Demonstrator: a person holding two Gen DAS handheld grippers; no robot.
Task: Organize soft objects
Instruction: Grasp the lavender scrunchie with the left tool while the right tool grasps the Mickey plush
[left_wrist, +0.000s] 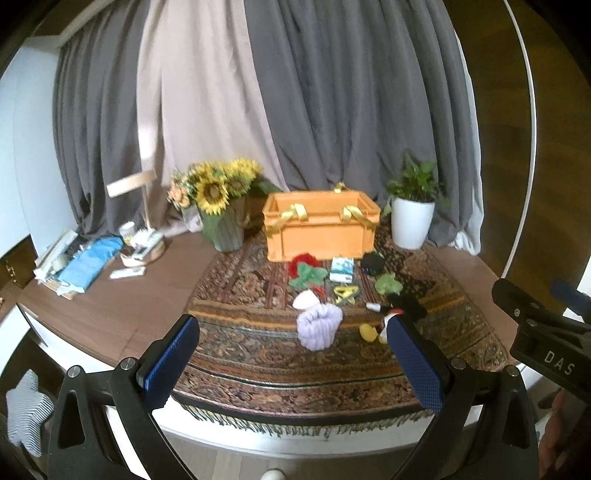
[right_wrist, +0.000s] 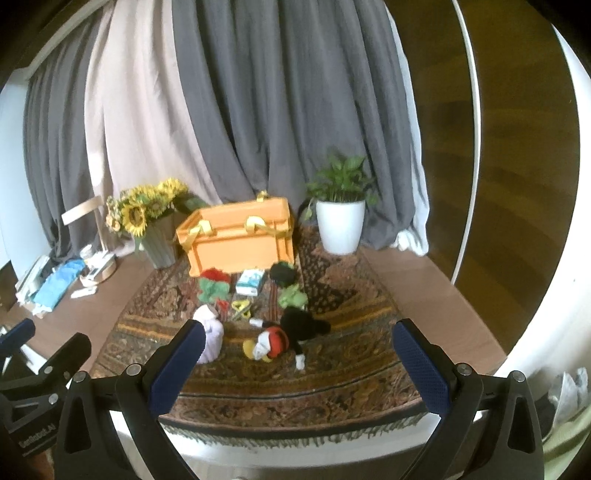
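An orange crate (left_wrist: 320, 230) (right_wrist: 236, 236) with yellow ribbon handles stands at the back of a patterned rug (left_wrist: 258, 332) (right_wrist: 351, 350). In front of it lie soft toys: a lilac knitted piece (left_wrist: 319, 328) (right_wrist: 211, 338), a red and green plush (left_wrist: 306, 271) (right_wrist: 214, 286), a green plush (left_wrist: 388, 284) (right_wrist: 292, 297), a black plush (left_wrist: 373, 263) (right_wrist: 282, 271) and a mouse doll (right_wrist: 288, 334) (left_wrist: 397, 314). My left gripper (left_wrist: 291, 363) is open and empty, short of the lilac piece. My right gripper (right_wrist: 295, 365) is open and empty, short of the mouse doll.
A sunflower vase (left_wrist: 221, 206) (right_wrist: 155, 229) stands left of the crate, a white potted plant (left_wrist: 412, 218) (right_wrist: 340, 221) right of it. A tissue pack (left_wrist: 341, 269) (right_wrist: 250, 282) and yellow clips (left_wrist: 345, 293) (right_wrist: 242, 308) lie among the toys. Clutter (left_wrist: 92, 258) sits far left.
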